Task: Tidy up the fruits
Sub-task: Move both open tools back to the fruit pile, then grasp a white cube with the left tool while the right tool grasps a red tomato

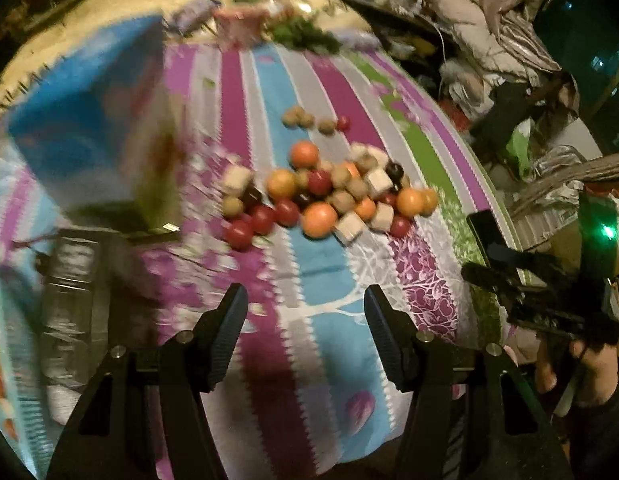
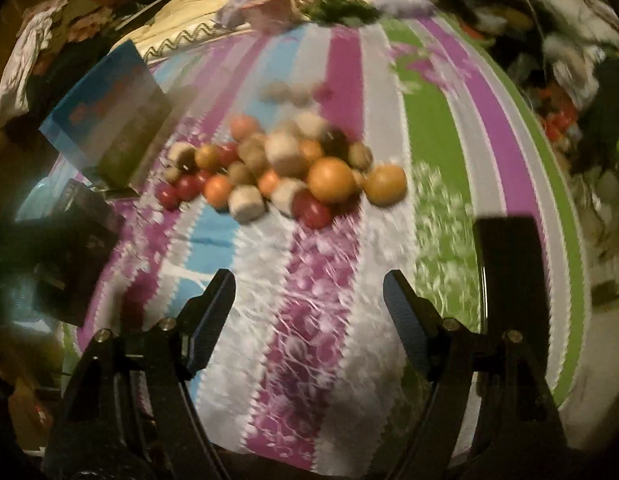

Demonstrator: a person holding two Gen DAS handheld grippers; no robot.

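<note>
A pile of fruit (image 1: pixel 321 192) lies mid-cloth on a striped bedspread (image 1: pixel 321 344): oranges (image 1: pixel 319 219), red tomatoes (image 1: pixel 239 234), brown round fruits and pale cube-shaped pieces (image 1: pixel 351 228). A few brown fruits (image 1: pixel 305 118) lie apart, farther back. My left gripper (image 1: pixel 305 296) hovers short of the pile, open, with nothing between its fingers. In the right wrist view the same fruit pile (image 2: pixel 289 168) is blurred, with a big orange (image 2: pixel 331 180) at its near side. My right gripper (image 2: pixel 309 280) is also open and empty, short of the pile.
A blue box (image 1: pixel 89 128) stands left of the pile, also as the blue box (image 2: pixel 109 120). A clear plastic container (image 1: pixel 69 300) sits near left. A dark flat phone-like object (image 2: pixel 505 260) lies by the cloth's right edge. Clutter and bedding ring the bed. A hand (image 1: pixel 589 368) holds the other gripper at right.
</note>
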